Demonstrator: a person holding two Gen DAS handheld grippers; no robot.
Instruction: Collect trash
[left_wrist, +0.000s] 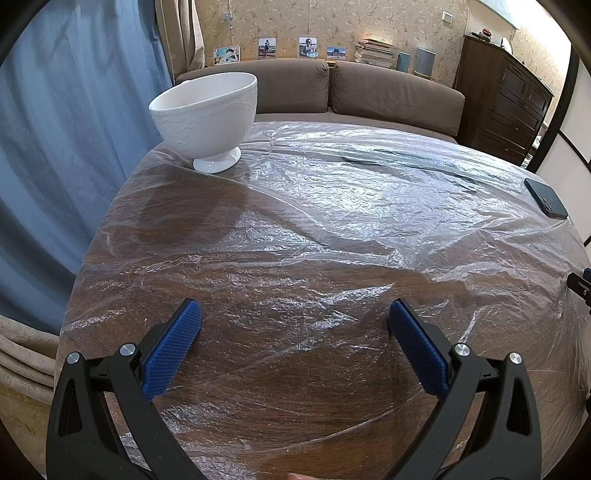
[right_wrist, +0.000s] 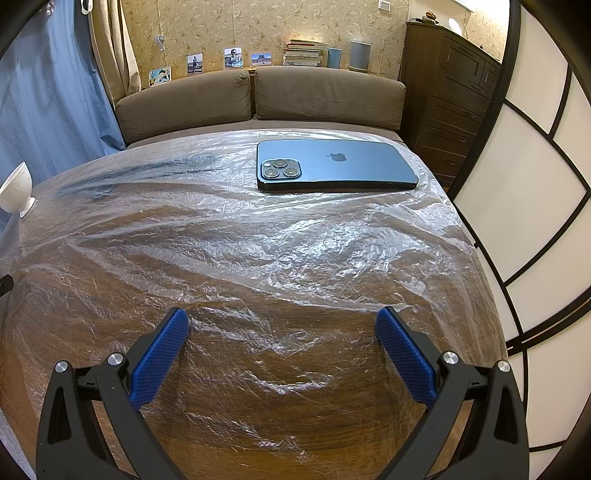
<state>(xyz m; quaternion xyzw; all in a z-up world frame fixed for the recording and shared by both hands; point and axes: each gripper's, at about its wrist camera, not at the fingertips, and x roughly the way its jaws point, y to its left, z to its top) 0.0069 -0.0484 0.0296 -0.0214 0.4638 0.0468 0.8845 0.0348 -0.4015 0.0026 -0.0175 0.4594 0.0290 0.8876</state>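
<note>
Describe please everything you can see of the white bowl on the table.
The white bowl looks like glazed ceramic, with faint embossed patterns on its wall and a round foot. It stands upright near the far left corner of the table, its foot resting on the clear plastic sheet. What shows of its inside looks empty. Nothing else touches it.

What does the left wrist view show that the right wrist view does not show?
Only the left wrist view shows the inside rim of the white footed bowl and the open left tongs. Only the right wrist view shows the blue iPhone's lenses and logo, and the open right tongs. Both show the plastic sheet over the wooden table.
</note>
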